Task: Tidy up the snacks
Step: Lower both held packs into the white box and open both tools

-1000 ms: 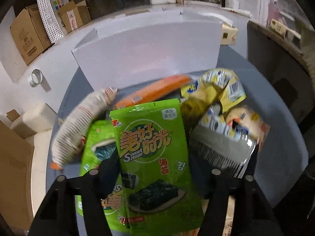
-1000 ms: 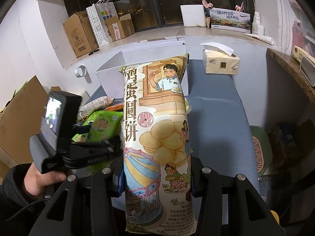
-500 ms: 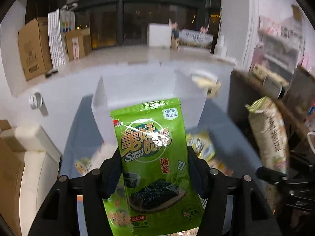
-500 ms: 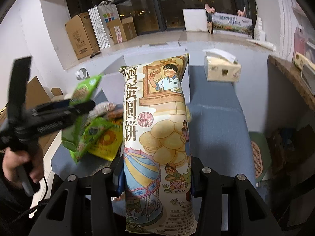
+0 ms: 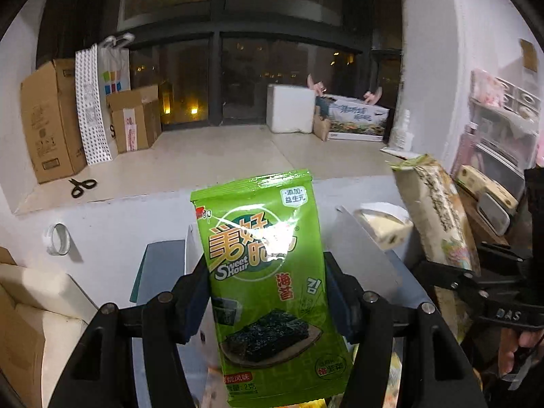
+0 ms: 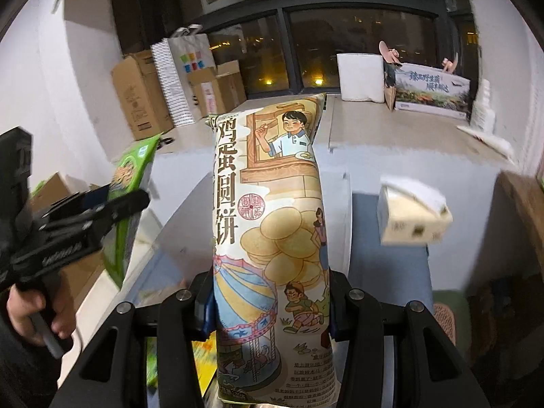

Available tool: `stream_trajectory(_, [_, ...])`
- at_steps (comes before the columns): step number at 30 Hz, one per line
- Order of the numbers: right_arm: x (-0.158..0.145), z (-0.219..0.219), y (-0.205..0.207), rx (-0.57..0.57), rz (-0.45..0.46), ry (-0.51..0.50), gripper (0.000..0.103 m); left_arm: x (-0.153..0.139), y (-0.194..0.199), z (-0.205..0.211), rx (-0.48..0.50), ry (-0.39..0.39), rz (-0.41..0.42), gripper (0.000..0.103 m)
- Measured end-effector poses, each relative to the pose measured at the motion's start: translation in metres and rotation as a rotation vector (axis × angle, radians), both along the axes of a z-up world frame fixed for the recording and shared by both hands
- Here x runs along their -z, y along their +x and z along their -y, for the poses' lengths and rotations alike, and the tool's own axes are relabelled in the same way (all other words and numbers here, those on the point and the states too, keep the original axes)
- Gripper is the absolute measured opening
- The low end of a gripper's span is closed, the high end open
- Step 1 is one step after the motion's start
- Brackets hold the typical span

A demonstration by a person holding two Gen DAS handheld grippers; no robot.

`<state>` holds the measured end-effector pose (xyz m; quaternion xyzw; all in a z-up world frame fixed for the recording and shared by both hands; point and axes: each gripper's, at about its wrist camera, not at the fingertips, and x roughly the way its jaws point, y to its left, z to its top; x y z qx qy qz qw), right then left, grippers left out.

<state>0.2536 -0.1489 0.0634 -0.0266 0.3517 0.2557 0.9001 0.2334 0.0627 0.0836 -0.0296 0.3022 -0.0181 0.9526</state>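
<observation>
My left gripper (image 5: 265, 292) is shut on a green seaweed snack packet (image 5: 268, 282), held upright in the air above the blue table (image 5: 142, 272). In the right wrist view that gripper (image 6: 102, 210) and its green packet (image 6: 131, 176) show at the left, with a hand on the grip. My right gripper (image 6: 268, 302) is shut on a tall egg biscuit bag (image 6: 272, 231) with a cartoon print; the same bag (image 5: 438, 217) appears at the right of the left wrist view. A white box (image 5: 370, 251) stands open behind both packets.
A tissue box (image 6: 413, 217) sits on the blue table at the right. Cardboard boxes (image 5: 51, 122), scissors (image 5: 80, 187) and a tape roll (image 5: 57, 239) lie along the window ledge. A few snack packets (image 6: 200, 357) show blurred below the grippers.
Both grippers have risen from the snack pile with their packets. The left one lifted the green packet clear of the others, and the view has tipped up toward the window.
</observation>
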Motion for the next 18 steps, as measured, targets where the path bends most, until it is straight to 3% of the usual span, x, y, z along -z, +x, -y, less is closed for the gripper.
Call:
stream_trajectory(3, [0.005,-0.017,0.047,0.001,-0.089,0.007,0.051,0.011,0.044,-0.012,-0.006,-0.042,-0.074,0.066])
stream_trajectory(7, [0.018,-0.035,0.09,0.028,-0.122,-0.037,0.051,0.035,0.084,-0.023,-0.042,-0.046,-0.159,0.067])
stream_trajectory(11, [0.039,-0.042,0.126,0.044,-0.222,-0.002,0.052,0.064,0.105,-0.027,-0.06,-0.049,-0.233,0.08])
stream_trajectory(12, [0.044,-0.045,0.131,0.052,-0.229,-0.017,0.055,0.069,0.108,-0.027,-0.059,-0.046,-0.239,0.083])
stream_trajectory(14, [0.048,-0.046,0.136,0.093,-0.201,-0.048,0.087,0.076,0.11,-0.027,-0.071,-0.028,-0.252,0.103])
stream_trajectory(15, [0.049,-0.045,0.136,0.103,-0.19,-0.05,0.103,0.077,0.109,-0.027,-0.075,-0.025,-0.249,0.103])
stream_trajectory(18, [0.051,-0.039,0.138,0.107,-0.204,-0.046,0.103,0.081,0.103,-0.027,-0.089,0.005,-0.215,0.103])
